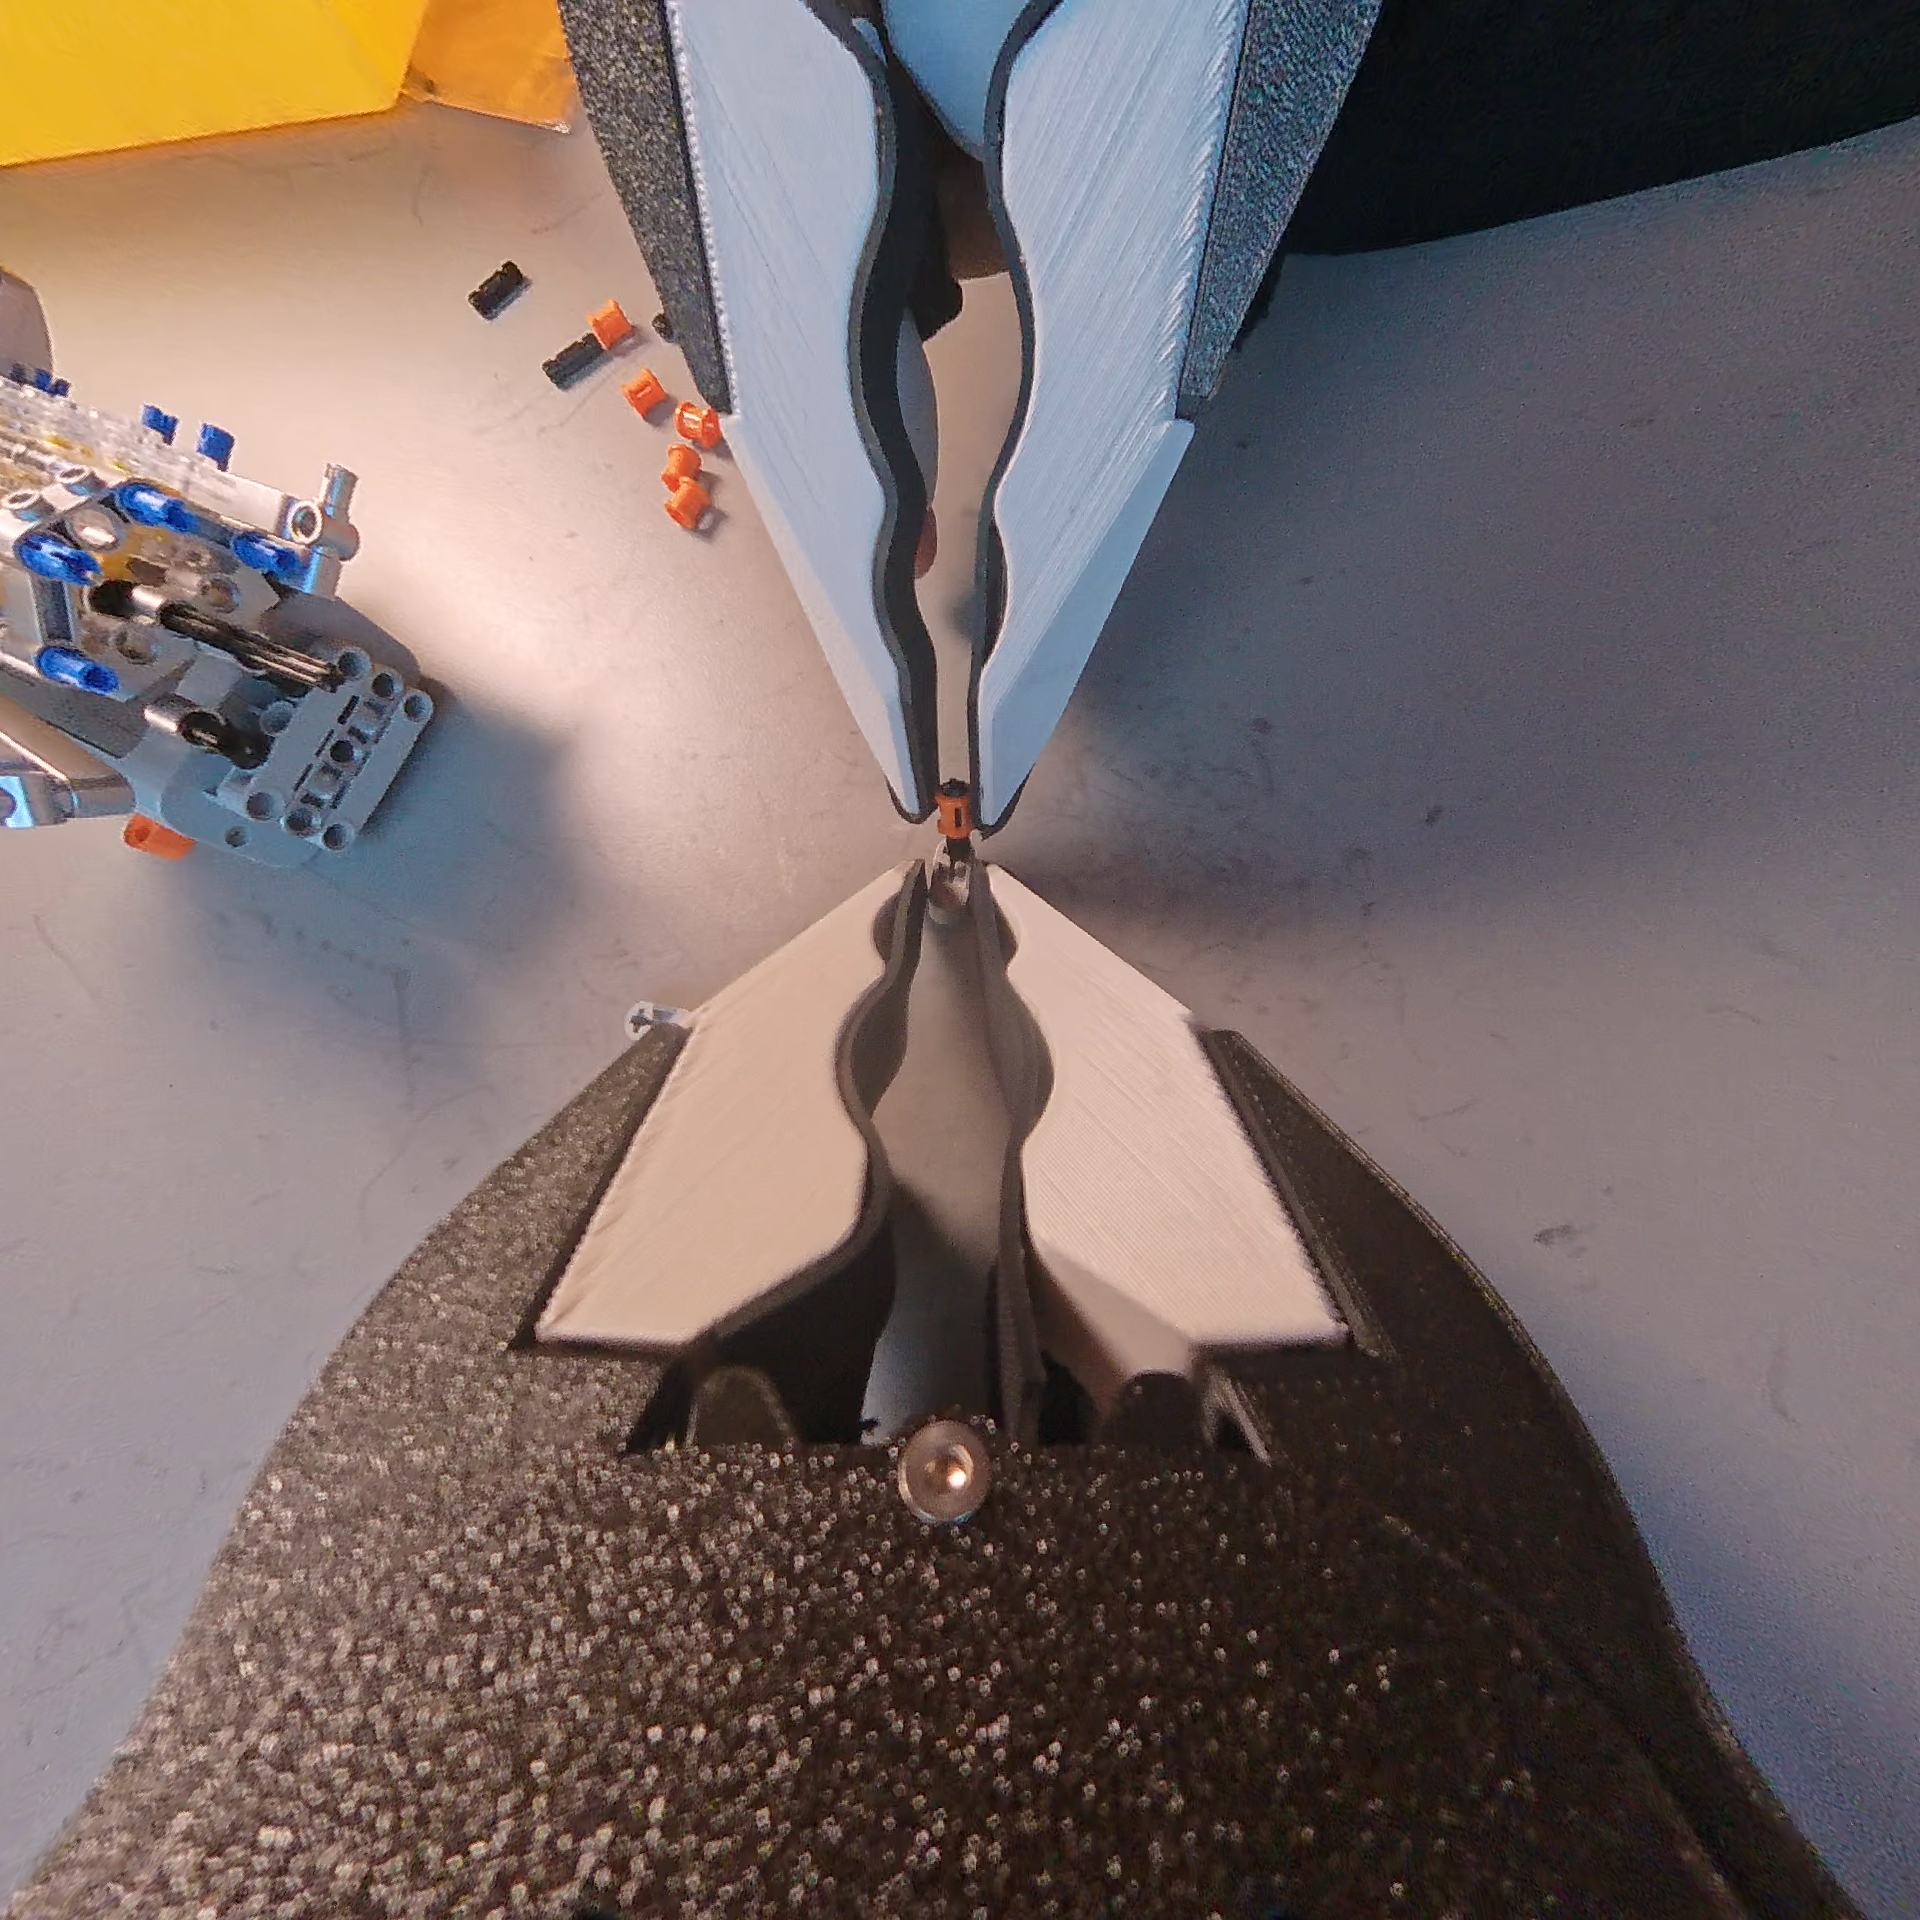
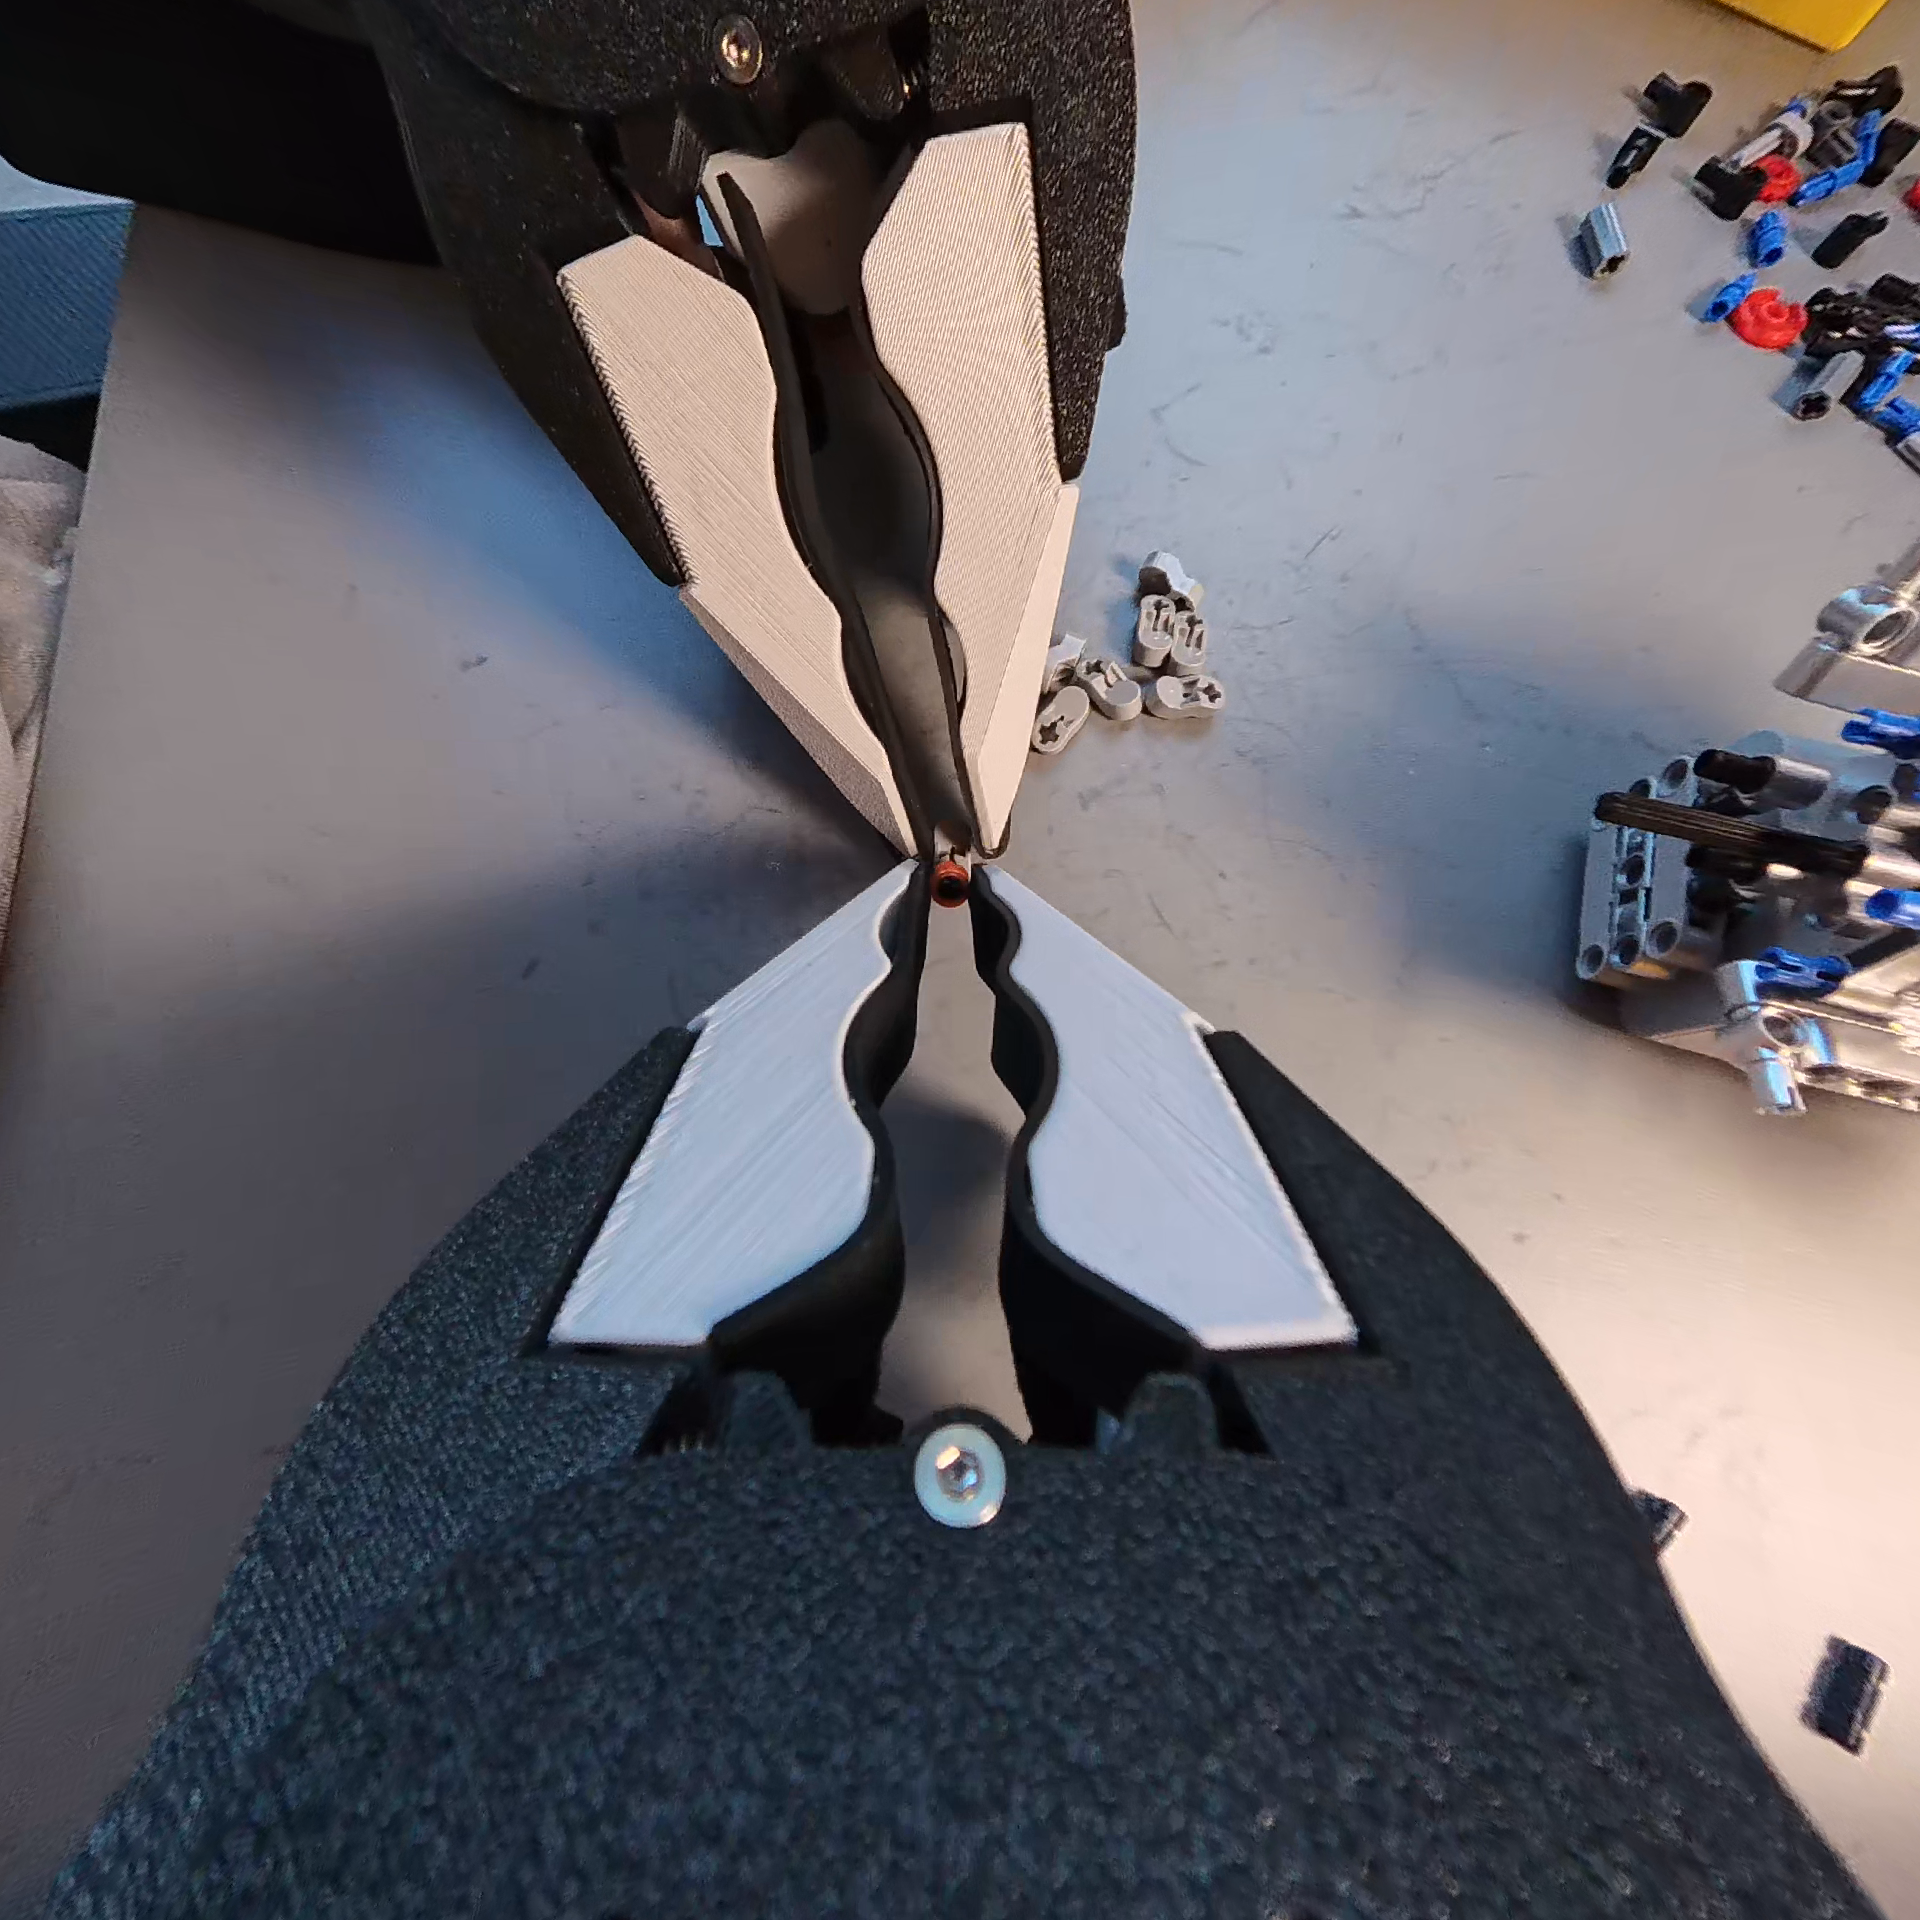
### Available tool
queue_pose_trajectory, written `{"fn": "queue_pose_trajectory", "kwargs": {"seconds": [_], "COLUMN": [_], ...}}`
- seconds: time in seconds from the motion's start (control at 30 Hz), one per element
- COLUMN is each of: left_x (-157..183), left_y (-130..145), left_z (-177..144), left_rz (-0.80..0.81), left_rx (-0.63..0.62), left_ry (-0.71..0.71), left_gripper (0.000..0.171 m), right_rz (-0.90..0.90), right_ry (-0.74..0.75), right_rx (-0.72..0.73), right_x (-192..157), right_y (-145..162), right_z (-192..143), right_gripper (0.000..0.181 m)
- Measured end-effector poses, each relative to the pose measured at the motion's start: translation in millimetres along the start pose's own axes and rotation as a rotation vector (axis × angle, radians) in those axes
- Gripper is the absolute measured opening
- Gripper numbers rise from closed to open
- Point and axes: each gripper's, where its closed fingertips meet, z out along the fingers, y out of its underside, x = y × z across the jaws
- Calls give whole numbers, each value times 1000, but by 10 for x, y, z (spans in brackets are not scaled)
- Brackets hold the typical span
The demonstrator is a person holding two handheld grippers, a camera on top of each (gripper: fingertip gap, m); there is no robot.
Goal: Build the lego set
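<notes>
Meeting tip to tip above the counter (image 1: 1455,727): left tool (image 1: 948,868) pinching grey piece (image 1: 948,883), right tool (image 2: 951,871) pinching orange bush (image 2: 948,871).

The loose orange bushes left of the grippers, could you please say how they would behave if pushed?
The orange bushes look like short round sleeves, so those on their sides would probably roll across the smooth table. They look small and light, likely to scatter. Their end flanges may make them curve rather than roll straight.
</notes>
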Motion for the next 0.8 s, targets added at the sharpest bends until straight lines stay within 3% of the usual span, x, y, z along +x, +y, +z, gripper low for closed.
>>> {"fn": "queue_pose_trajectory", "kwargs": {"seconds": [0.8], "left_x": [16], "left_y": [-2], "left_z": [7], "left_rz": [-49], "left_rx": [-11], "left_ry": [-22], "left_gripper": [5], "right_rz": [-45], "right_ry": [71], "right_rx": [-67], "right_x": [22], "right_y": [14], "right_z": [12], "right_gripper": [6]}}
